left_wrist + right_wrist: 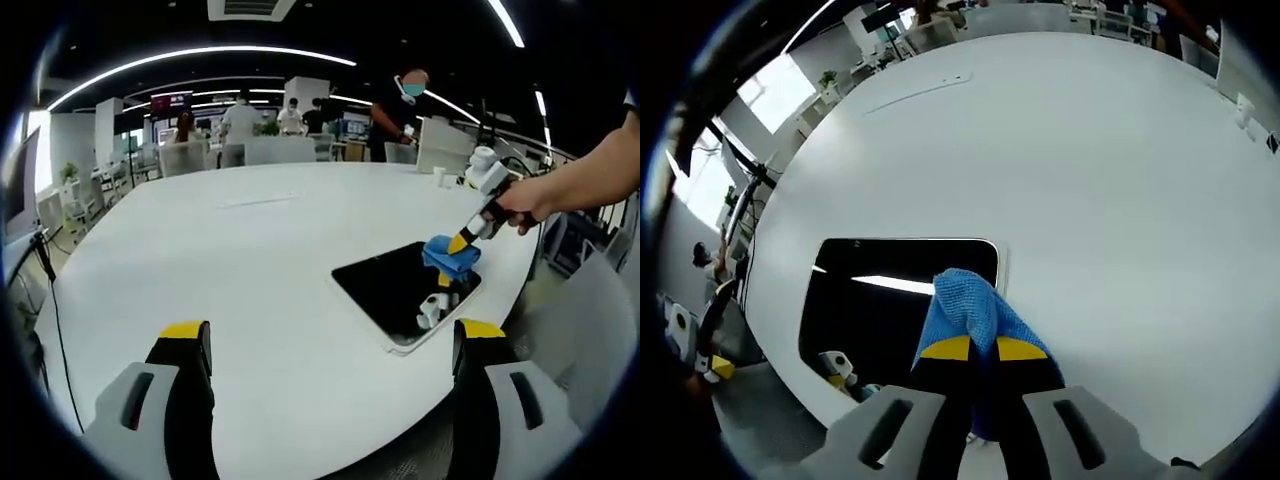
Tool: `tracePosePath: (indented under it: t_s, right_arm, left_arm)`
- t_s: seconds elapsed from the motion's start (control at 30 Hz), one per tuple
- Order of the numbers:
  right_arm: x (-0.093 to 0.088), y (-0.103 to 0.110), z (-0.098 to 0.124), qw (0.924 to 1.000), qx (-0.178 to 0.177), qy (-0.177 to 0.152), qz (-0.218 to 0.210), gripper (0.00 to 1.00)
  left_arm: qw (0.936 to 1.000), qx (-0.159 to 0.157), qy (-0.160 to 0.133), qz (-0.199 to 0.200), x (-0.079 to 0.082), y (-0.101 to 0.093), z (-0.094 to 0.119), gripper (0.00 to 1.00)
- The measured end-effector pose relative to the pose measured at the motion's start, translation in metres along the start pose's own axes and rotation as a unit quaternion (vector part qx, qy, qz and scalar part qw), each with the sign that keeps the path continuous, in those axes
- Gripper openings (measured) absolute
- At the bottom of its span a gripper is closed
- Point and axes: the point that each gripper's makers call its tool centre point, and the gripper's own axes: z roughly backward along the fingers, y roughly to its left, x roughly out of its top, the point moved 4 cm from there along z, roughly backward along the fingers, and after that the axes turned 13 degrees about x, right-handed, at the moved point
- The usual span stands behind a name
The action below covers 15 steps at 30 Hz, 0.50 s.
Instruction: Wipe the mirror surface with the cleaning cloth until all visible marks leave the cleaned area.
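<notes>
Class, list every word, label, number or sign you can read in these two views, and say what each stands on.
None can be read.
Wall screen: lit, too blurred to read.
Mirror, cloth, table: no print shows.

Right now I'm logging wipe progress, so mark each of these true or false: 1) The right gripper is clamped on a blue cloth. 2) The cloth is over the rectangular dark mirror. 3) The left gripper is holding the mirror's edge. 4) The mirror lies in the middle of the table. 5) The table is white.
1) True: the right gripper is shut on the blue microfibre cloth.
2) True: the cloth sits on the flat rectangular dark mirror, at its far edge in the left gripper view.
3) False: the left gripper is open, holding nothing, short of the mirror.
4) False: the mirror lies near the table's edge.
5) True: the large rounded table is white.
</notes>
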Motion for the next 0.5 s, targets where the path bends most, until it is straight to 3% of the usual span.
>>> tracePosePath:
  t_s: [0.1,0.5]
  right_arm:
    - [-0.001,0.0,0.0,0.9996,0.004,-0.008,-0.026,0.02]
    - [-0.021,0.006,0.007,0.9997,-0.007,-0.018,-0.017,0.02]
  left_arm:
    - [1.0,0.003,0.001,-0.004,0.0,0.0,0.0,0.99]
    - [1.0,0.007,0.001,-0.003,0.0,0.003,-0.001,0.99]
